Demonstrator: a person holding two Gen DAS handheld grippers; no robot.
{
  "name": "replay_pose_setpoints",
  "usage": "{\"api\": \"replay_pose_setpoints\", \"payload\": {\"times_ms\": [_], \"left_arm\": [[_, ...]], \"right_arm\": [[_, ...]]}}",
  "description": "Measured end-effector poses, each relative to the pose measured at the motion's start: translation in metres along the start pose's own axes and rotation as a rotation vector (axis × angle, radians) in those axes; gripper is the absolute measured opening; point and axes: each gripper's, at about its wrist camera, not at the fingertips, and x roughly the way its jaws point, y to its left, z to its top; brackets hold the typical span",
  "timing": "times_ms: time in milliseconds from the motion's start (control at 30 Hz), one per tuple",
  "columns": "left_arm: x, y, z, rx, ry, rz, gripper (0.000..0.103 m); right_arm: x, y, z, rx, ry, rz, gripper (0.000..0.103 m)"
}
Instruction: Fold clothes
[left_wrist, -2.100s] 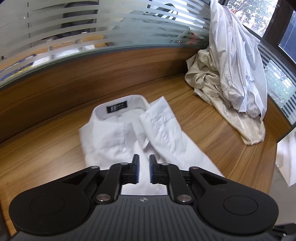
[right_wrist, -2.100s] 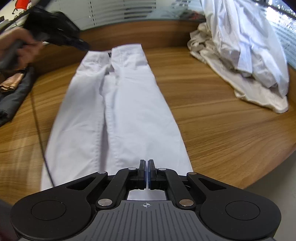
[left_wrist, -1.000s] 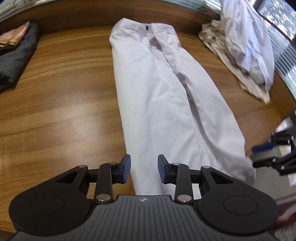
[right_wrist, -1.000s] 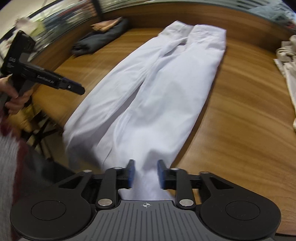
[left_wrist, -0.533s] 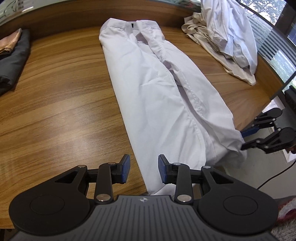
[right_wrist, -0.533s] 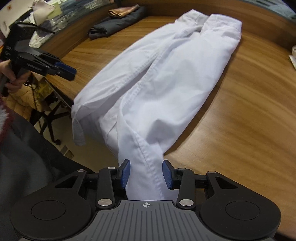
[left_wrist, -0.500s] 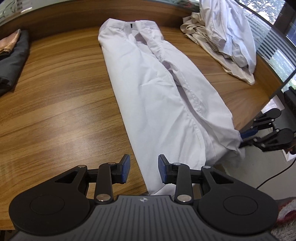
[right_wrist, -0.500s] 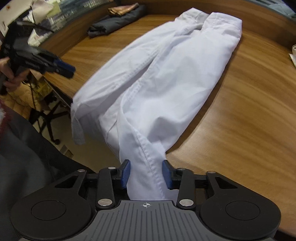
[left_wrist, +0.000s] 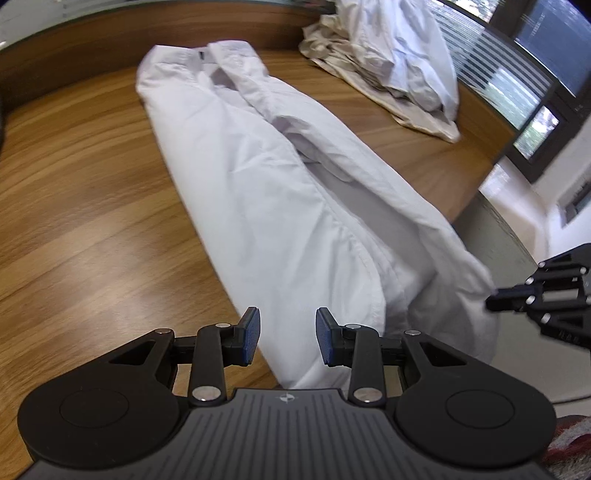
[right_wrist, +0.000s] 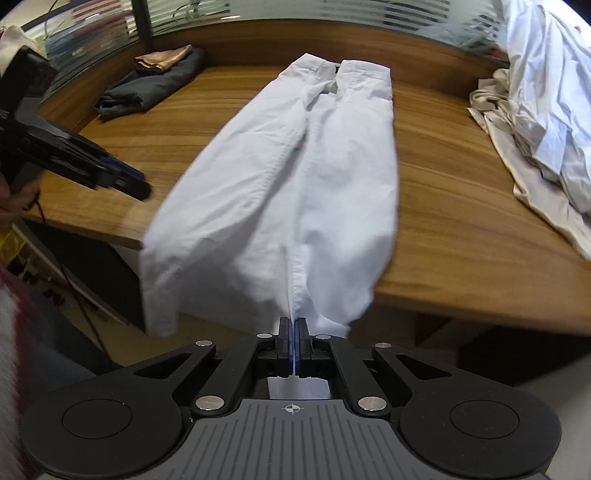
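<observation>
A white shirt (left_wrist: 266, 192) lies folded into a long strip on the wooden table (left_wrist: 92, 221), collar at the far end. Its hem end (right_wrist: 258, 266) hangs past the near table edge. My right gripper (right_wrist: 294, 343) is shut on the hem's middle seam and holds that end pulled taut. In the left wrist view the right gripper (left_wrist: 495, 301) meets the shirt's lower right corner. My left gripper (left_wrist: 287, 339) stands open over the hem's left corner; cloth shows between its fingers, the pads not pressing. In the right wrist view the left gripper (right_wrist: 125, 181) hovers beside the shirt's left edge.
A heap of white and beige clothes (right_wrist: 535, 110) sits at the back right of the table. A dark folded garment with a tan cloth on it (right_wrist: 155, 85) lies at the back left. A wooden upstand and striped glass close off the far side. A hand (right_wrist: 14, 199) holds the left tool.
The right gripper has closed on the hem and swung sideways, drawing the shirt's near end out straight off the table edge. The left gripper stayed open and rolled a little.
</observation>
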Motion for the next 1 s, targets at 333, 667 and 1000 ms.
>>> {"api": "replay_pose_setpoints", "payload": {"times_ms": [333,667,1000], "left_arm": [[0.014,-0.025,-0.014,0.142,0.033,-0.049,0.044],[0.024,-0.030,-0.029,0.150,0.034,-0.016,0.047],[0.019,-0.055,-0.047,0.116,-0.026,0.106,0.049]], "right_arm": [[0.079,0.047,-0.008,-0.059,0.107,0.027,0.015],[0.032,0.004,0.001,0.000,0.043,0.298,0.026],[0.010,-0.026,0.030,-0.056,0.031,0.196,0.028]]}}
